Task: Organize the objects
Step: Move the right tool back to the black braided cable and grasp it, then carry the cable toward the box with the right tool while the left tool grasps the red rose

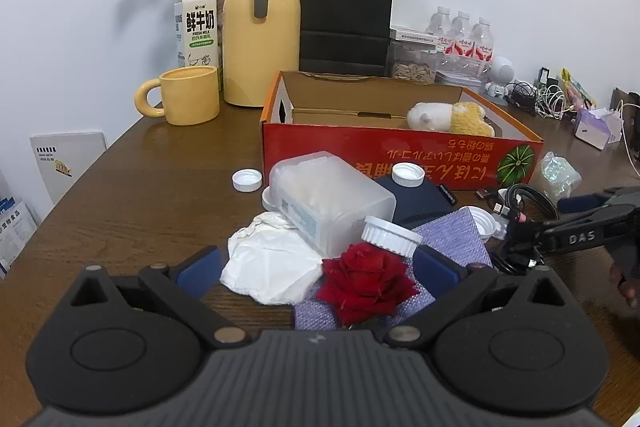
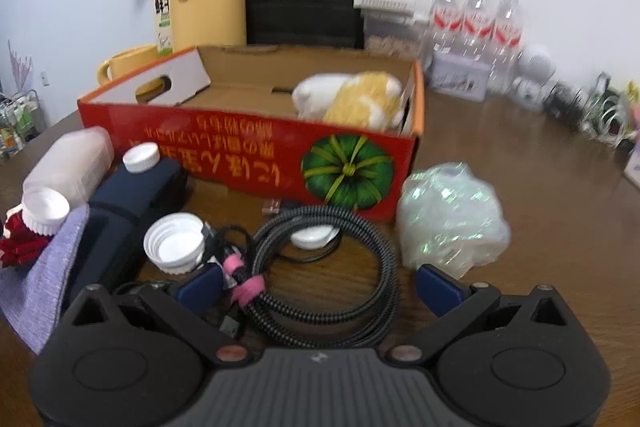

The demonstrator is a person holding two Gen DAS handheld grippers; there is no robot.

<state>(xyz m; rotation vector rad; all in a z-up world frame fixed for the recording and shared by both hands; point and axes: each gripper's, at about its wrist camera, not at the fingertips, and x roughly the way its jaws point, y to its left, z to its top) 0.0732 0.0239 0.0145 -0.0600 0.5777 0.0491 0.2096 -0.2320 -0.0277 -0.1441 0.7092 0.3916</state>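
A red cardboard box stands open on the brown table with a white and yellow plush toy inside. In front of it lies a pile. My left gripper is open, its fingers on either side of a red rose and a crumpled white tissue. A frosted plastic jar lies on its side just beyond. My right gripper is open around a coiled braided cable. A crumpled clear bag lies to its right.
A purple cloth, a dark blue case and several white caps lie in the pile. A yellow mug, yellow jug, milk carton, black bag and water bottles stand behind the box.
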